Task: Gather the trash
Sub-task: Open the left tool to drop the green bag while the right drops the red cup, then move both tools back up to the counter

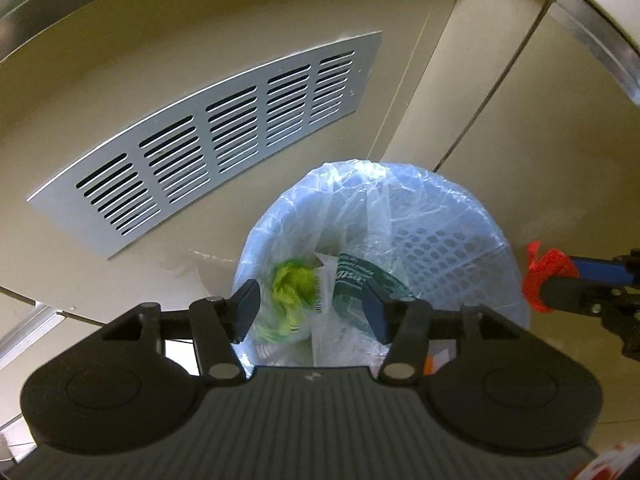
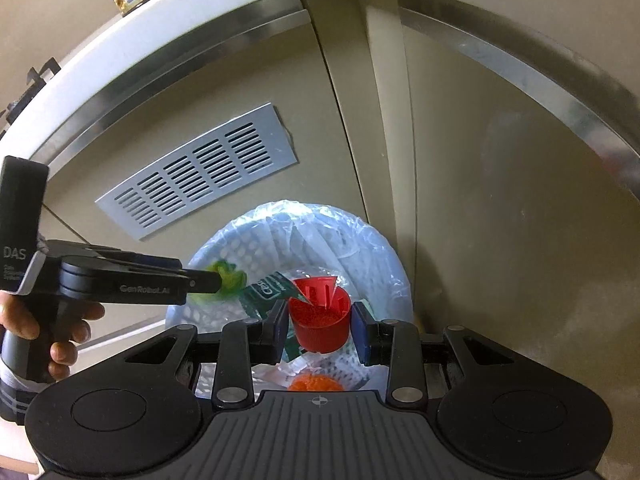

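A white perforated trash bin (image 1: 448, 248) lined with a clear plastic bag stands on the floor by the cabinets; it also shows in the right wrist view (image 2: 280, 236). My left gripper (image 1: 312, 304) is open above the bin, with a crumpled green-yellow piece (image 1: 292, 284) blurred between its fingers, apart from both. A green wrapper (image 1: 356, 276) lies in the bin. My right gripper (image 2: 320, 330) is open around a red plastic cap (image 2: 320, 320) above the bin; the fingers stand a little apart from it. In the left wrist view the cap (image 1: 544, 276) shows at the right.
A grey vent grille (image 1: 216, 136) sits in the beige cabinet base behind the bin. A white countertop (image 2: 160, 28) with bottles runs above. An orange piece (image 2: 316, 382) lies in the bin under my right gripper. A hand (image 2: 60, 332) holds the left gripper's handle.
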### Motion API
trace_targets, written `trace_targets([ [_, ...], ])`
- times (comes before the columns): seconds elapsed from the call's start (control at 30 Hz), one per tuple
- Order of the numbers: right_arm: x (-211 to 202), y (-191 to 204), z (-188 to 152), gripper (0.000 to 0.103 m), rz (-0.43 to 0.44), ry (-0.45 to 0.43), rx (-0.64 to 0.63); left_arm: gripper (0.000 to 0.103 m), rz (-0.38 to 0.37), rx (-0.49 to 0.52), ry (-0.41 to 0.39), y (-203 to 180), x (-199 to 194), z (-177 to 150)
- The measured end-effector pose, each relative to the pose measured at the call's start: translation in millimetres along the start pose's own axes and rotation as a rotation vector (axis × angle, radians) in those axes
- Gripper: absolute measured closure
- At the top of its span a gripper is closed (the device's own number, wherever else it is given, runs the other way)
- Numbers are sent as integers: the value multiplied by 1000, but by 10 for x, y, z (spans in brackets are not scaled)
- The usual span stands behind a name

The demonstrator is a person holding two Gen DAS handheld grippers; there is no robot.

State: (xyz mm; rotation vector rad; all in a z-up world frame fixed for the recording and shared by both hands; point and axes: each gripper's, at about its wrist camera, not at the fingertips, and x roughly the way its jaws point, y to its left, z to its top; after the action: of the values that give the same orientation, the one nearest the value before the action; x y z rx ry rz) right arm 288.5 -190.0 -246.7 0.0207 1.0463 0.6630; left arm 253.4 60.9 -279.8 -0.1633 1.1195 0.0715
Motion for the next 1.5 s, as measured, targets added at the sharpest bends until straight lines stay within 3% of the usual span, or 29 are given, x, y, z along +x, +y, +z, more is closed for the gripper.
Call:
trace_targets([
  [0.5,96,2,14,69,-11,4,12,51,-29,-34,-11,-3,-232,-6],
  [0.57,106,3,21,66,-15,6,19,51,-32,-36,-15,-16,-257,-5],
  [0.63,109,3,28,53,-14,1,26,51,-36,-39,-18,-26,-280,-5],
  [0.7,86,4,34,49,-9,-9,34,51,-38,-41,-21,-34,-296,-10],
  [1.3,-215,90,8,34,22,-33,43,51,-36,-48,-51,-139,-561,-86],
  [1.5,-466,158,20,28,72,-62,38,42,-39,-69,-89,-183,-831,-69],
])
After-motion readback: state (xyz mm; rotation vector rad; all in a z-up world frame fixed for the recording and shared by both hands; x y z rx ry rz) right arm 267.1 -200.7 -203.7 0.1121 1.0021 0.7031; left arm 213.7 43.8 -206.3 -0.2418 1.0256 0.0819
